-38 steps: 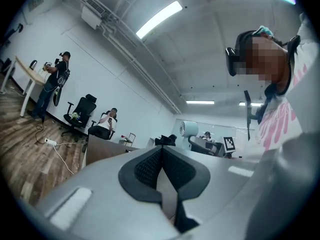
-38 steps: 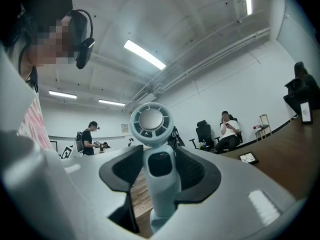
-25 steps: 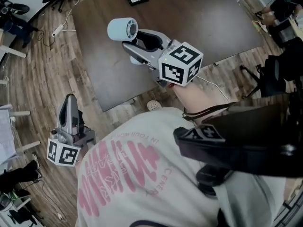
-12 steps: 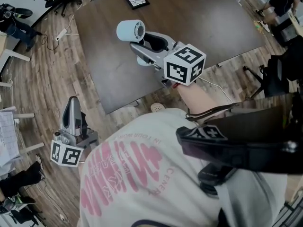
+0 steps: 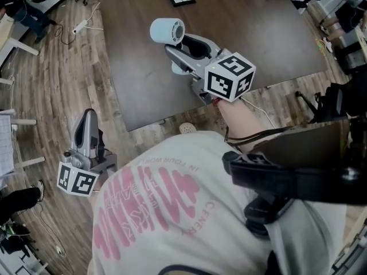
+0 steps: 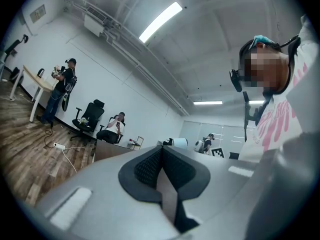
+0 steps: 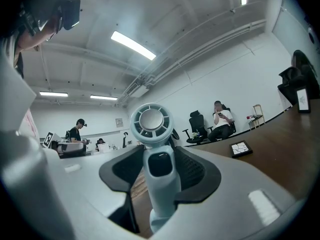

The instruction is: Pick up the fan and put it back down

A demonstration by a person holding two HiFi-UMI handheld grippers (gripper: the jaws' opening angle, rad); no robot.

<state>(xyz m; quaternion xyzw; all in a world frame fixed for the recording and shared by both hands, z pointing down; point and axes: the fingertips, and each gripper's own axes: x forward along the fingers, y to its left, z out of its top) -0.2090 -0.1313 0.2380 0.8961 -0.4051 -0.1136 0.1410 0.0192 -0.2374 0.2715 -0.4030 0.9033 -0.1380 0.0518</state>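
While the right gripper [image 7: 159,168] clamps the pale blue fan [image 5: 167,31] by its handle, the fan's round head sits toward 11 o'clock over the dark table [image 5: 143,82] (whether its base touches the top is unclear). Off the table at 8 o'clock, the left gripper [image 5: 87,122] hangs empty, jaws pressed together.

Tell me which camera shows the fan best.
The right gripper view: the fan stands close between the jaws, grille and handle facing the camera. Head view: from above, handle mostly hidden. Left gripper view: a distant speck.
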